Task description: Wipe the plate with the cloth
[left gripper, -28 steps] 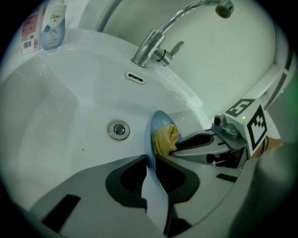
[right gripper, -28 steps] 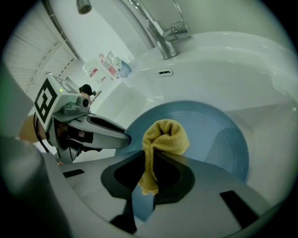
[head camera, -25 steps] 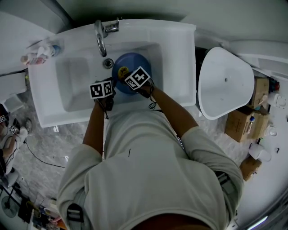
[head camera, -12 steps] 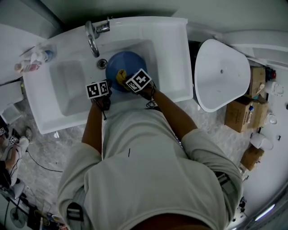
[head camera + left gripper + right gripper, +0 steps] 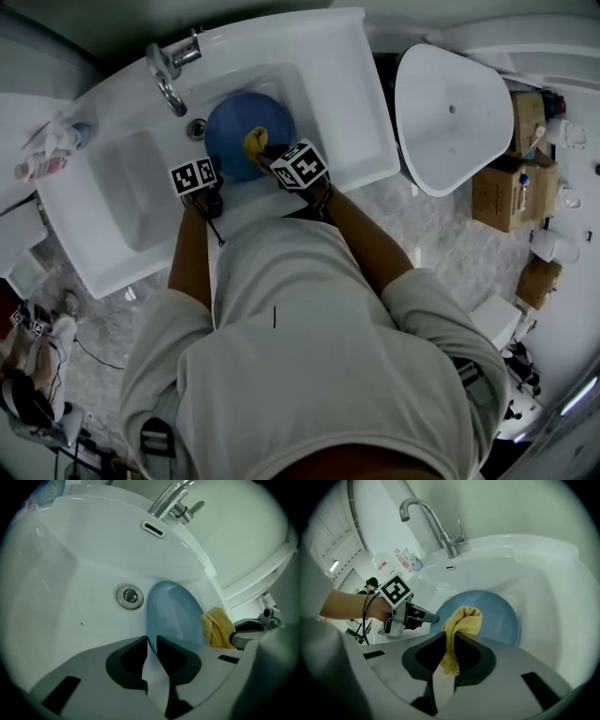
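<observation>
There was one blue plate (image 5: 234, 122) and one yellow cloth (image 5: 255, 142), both in a single white sink (image 5: 347, 103) with one faucet (image 5: 167, 75) and one drain (image 5: 196, 128). Two grippers showed, one left gripper (image 5: 152, 640) and one right gripper (image 5: 449, 637), each with two jaws. One separate white basin (image 5: 450, 122) stood aside, with at least two cardboard boxes (image 5: 495, 195).

1. My left tool (image 5: 152, 641) has its jaws clamped on the rim of the plate (image 5: 173, 616), which stands on edge between them.
2. My right tool (image 5: 449, 638) pinches a fold of the cloth (image 5: 461, 620), with the rest bunched just beyond the jaw tips.
3. The left forearm (image 5: 187, 253) reaches straight ahead and the right forearm (image 5: 361, 234) angles inward. The two tools sit near each other, marker cubes facing up.
</observation>
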A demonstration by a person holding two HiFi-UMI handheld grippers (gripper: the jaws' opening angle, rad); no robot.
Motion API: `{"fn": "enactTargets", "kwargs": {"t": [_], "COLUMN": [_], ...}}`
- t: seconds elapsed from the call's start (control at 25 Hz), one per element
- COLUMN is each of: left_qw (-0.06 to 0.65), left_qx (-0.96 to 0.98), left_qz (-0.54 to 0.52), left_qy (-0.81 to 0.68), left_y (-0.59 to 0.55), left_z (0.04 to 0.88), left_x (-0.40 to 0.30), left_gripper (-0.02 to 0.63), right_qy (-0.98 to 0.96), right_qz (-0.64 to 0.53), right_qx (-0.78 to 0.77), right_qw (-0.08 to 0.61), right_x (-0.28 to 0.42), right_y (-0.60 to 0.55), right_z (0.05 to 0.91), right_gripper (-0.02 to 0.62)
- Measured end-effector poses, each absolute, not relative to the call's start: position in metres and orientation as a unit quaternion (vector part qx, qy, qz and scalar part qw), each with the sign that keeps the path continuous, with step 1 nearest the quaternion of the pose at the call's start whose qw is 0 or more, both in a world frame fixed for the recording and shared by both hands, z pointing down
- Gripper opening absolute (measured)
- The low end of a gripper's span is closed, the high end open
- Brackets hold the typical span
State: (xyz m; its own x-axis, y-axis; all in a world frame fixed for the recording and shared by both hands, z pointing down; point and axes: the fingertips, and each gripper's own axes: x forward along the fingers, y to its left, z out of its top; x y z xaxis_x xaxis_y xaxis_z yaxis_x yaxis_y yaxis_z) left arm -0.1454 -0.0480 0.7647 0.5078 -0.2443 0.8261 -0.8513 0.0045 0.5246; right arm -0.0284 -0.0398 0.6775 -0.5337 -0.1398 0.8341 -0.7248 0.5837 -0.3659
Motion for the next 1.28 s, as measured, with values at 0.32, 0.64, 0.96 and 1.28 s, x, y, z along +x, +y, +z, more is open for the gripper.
{"fn": "enactTargets", "kwargs": {"t": [0.32, 0.64, 0.96, 1.28], "left_qw": [0.564, 0.561, 0.515, 0.472], "left_qx": [0.655, 0.643, 0.649, 0.696], "left_qz": [0.289, 0.280, 0.263, 0.230], "left_qy": [-0.412, -0.440, -0.495, -0.489], "left_y": [-0.047, -0.042, -0.031, -0.023], "left_z": [0.774, 0.759, 0.711, 0.657], "left_x": [-0.149, -0.157, -0.158, -0.104], "left_gripper": [0.081, 0.110, 0.090, 0.026], "right_qy": [-0.784, -0.785, -0.808, -0.826], "right_qz": [0.362, 0.363, 0.328, 0.305], "right_qx": [0.325, 0.334, 0.324, 0.311], "right_qw": [0.387, 0.374, 0.367, 0.359], "right_x": [-0.012, 0.002, 0.016, 0.028], "right_y": [-0.034, -0.033, -0.045, -0.045], "right_z": [0.661, 0.652, 0.633, 0.623], "right_gripper": [0.054, 0.054, 0.054, 0.054]}}
